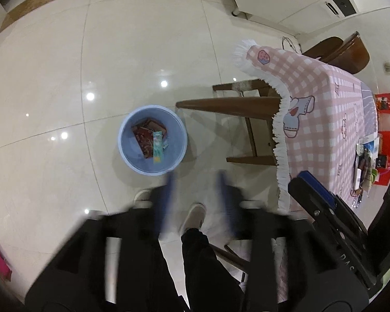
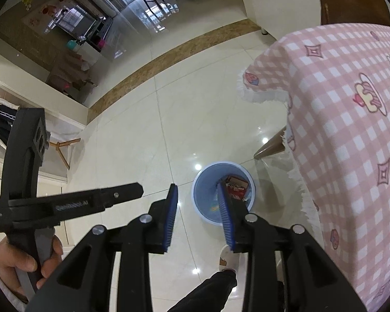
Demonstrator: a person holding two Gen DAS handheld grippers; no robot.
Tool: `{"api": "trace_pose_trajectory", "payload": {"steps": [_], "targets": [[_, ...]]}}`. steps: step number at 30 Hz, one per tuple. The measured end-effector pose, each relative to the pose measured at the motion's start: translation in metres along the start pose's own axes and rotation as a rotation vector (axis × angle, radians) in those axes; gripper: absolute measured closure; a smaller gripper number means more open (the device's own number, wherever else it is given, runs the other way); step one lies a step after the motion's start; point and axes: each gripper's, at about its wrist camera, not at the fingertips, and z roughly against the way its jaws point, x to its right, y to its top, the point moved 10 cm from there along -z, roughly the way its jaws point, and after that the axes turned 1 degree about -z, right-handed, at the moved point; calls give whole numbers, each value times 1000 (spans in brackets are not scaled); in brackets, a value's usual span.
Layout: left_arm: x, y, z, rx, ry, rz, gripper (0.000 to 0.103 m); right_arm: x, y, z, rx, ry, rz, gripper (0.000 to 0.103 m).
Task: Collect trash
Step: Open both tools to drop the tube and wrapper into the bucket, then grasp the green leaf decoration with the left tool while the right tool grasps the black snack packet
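Left wrist view, from left to right: the blue bin sits on the tiled floor left of centre, with a red wrapper and a green packet lying inside. Below it the left gripper is smeared by motion, its blue pads apart with nothing between them. At the right stands the table under a pink check cloth, and at its far right edge is a small heap of clutter, too small to tell whether it is trash.

Right wrist view: a hand holds the left tool at lower left. The right gripper hangs open and empty over the bin at lower centre.

Judging by this, a drop step looks finished. The next move calls for turning back to the table to find another piece. The right finger hides part of the bin, and the tabletop is cut off at the frame edge.
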Motion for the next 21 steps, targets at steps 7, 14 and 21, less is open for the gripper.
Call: {"api": "trace_pose_trajectory", "payload": {"steps": [7, 14, 21], "targets": [[43, -10, 5, 22, -5, -69, 50, 25, -5, 22, 26, 8, -32, 71], [134, -25, 12, 60, -29, -209, 50, 81, -7, 73, 105, -3, -114, 71], [264, -56, 2, 72, -107, -375, 44, 192, -28, 157, 244, -110, -236, 71]]}}
